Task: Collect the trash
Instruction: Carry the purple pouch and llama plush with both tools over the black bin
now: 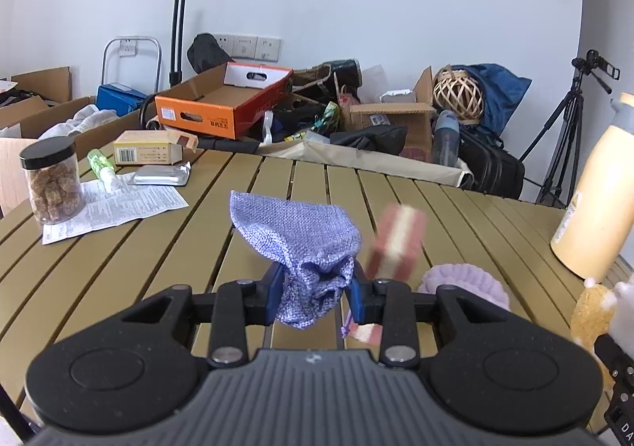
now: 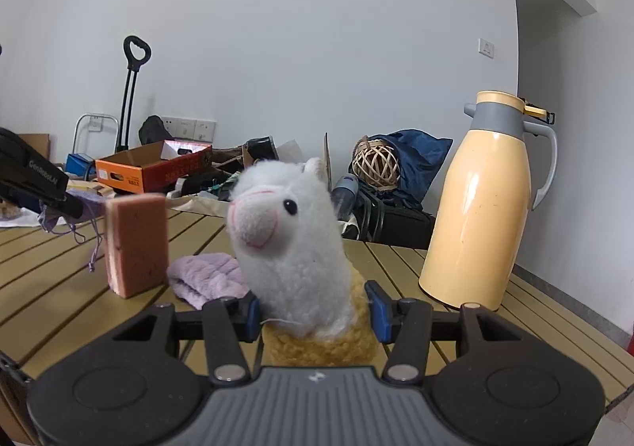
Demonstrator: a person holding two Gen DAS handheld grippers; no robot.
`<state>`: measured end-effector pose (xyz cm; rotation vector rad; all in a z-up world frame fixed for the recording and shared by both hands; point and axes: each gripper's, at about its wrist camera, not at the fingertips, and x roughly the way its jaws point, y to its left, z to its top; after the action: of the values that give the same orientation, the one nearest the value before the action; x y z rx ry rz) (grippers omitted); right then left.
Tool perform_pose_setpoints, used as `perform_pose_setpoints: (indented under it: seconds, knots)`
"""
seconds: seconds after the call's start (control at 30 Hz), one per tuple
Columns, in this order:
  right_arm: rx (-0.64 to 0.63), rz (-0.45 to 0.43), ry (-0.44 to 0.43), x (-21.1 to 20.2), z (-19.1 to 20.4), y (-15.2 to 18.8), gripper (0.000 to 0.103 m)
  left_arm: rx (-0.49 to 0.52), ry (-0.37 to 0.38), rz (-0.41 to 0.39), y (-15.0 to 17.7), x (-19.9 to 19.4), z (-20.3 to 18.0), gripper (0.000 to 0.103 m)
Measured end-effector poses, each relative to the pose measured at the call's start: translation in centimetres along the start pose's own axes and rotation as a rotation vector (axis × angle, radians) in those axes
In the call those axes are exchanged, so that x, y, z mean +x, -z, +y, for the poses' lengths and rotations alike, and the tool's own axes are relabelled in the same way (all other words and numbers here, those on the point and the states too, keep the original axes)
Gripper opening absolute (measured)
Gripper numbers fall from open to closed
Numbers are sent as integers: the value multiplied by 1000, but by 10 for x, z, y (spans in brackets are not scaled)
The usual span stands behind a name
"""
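My left claw [image 1: 315, 293] pinches the purple mesh pouch [image 1: 301, 244] at frame centre, lifted off the surface [image 1: 158, 247]. My right claw [image 2: 315, 317] grips the plush alpaca [image 2: 293, 232]. Risk: the dangling drawstring [image 1: 345, 327] may snag the upright pink sponge [image 1: 396, 242] and topple it.

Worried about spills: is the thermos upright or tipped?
Upright: the thermos stands on its base on the table, lid on top.
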<state>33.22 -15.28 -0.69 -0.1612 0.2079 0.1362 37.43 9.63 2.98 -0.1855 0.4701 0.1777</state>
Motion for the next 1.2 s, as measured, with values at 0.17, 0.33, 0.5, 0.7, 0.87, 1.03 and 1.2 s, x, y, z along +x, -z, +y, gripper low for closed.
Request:
perform_pose_setpoints:
  seconds: [0.17,0.33,0.5,0.7,0.87,1.03,1.2]
  knots:
    - [23,-6,-10,-18,0,-1,50,-1,-14,-61,2,-30,-2,33]
    - [44,-10,-20,-34,-3,-1,50,14,-14,-91,7,-58,-4,33]
    - [63,-10,-28,-52,-6,0,50,25,-2,-86,14,-78,-5,33]
    - [76,3,-44,-74,-9,5,50,41,23,-63,27,-99,-8,33]
    - [110,24,-73,-90,-13,10,50,66,42,-53,36,-118,-17,33]
    - [127,36,-97,-107,-15,15,50,93,65,-36,48,-135,-26,33]
    - [142,56,-120,-122,-17,23,50,139,83,-19,66,-152,-38,33]
